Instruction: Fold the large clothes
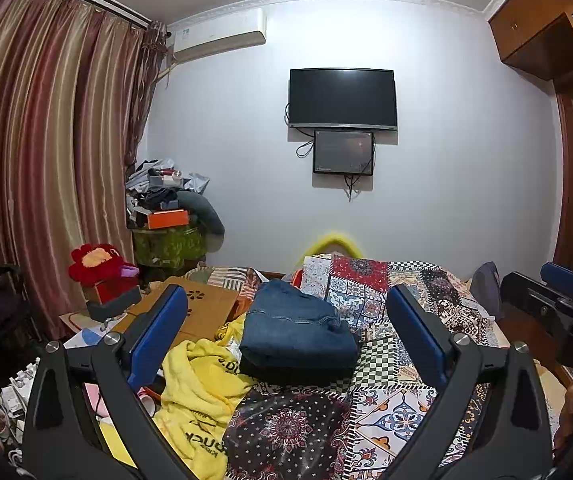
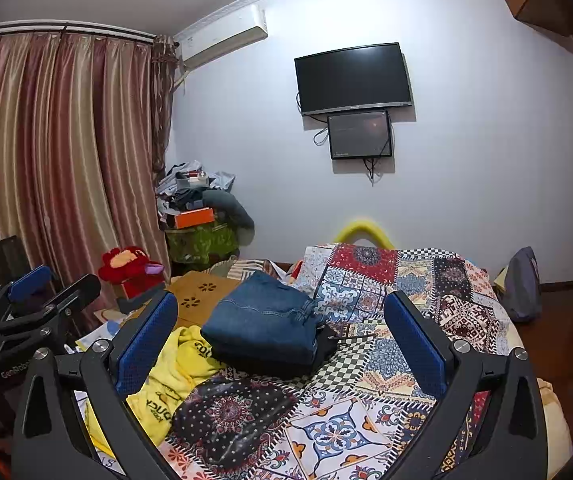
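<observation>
Left gripper [image 1: 286,340]: jaws spread wide, nothing between them; it hangs above the near part of the bed, aimed at the jeans.
Right gripper [image 2: 282,340]: also spread wide and empty, level with the left one, just to its right.
Jeans [image 1: 298,328]: folded into a thick block, lying mid-bed on a dark garment [image 2: 326,344] that shows at its right and near edges. It looks finished, which may be why neither gripper touches it.
Yellow garment [image 1: 202,384]: crumpled, unfolded, at the left edge of the bed, touching the jeans' left side and spilling toward the near left. Likely the next piece to fold, though that is a guess.
Bed cover [image 2: 366,432]: patchwork, flat and bare near the grippers, giving room to lay a garment out.
Cardboard [image 1: 202,304]: flat sheet far left of the jeans.
Red plush [image 2: 130,264]: further left, by the curtain [image 1: 46,140].
TV [image 2: 352,78]: on the far wall, off.
Stage: both grippers free, seemingly between pieces.
</observation>
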`<state>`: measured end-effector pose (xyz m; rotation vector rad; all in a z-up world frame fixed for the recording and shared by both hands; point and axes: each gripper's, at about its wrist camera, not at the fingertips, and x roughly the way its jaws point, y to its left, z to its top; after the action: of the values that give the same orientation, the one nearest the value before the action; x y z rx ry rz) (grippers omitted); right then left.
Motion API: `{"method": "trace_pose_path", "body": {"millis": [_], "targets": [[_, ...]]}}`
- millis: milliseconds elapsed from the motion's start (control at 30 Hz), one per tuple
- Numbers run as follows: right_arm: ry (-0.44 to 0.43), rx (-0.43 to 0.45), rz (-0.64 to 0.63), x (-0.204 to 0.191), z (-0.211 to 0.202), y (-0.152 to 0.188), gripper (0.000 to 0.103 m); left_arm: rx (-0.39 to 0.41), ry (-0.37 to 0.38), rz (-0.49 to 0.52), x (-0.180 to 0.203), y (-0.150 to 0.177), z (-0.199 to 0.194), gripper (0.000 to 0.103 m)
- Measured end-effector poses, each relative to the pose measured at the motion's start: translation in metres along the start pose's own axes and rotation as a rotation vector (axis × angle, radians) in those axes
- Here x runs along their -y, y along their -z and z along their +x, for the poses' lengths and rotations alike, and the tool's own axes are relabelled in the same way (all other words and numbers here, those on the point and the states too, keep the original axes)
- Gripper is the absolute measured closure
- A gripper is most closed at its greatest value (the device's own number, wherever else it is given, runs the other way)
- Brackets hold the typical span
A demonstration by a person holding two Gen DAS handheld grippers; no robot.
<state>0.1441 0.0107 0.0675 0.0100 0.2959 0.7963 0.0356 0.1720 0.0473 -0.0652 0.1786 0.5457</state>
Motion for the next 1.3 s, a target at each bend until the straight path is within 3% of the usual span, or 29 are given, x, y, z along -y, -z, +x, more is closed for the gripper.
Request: {"method": "trace_pose_path", "body": {"millis": [1300], "targets": [[0.008, 0.0, -0.011, 0.0018, -0.0012, 0.0022, 0.0, -0.011, 0.046, -0.004, 0.0045, 0.0076, -0.0057, 0.003]]}}
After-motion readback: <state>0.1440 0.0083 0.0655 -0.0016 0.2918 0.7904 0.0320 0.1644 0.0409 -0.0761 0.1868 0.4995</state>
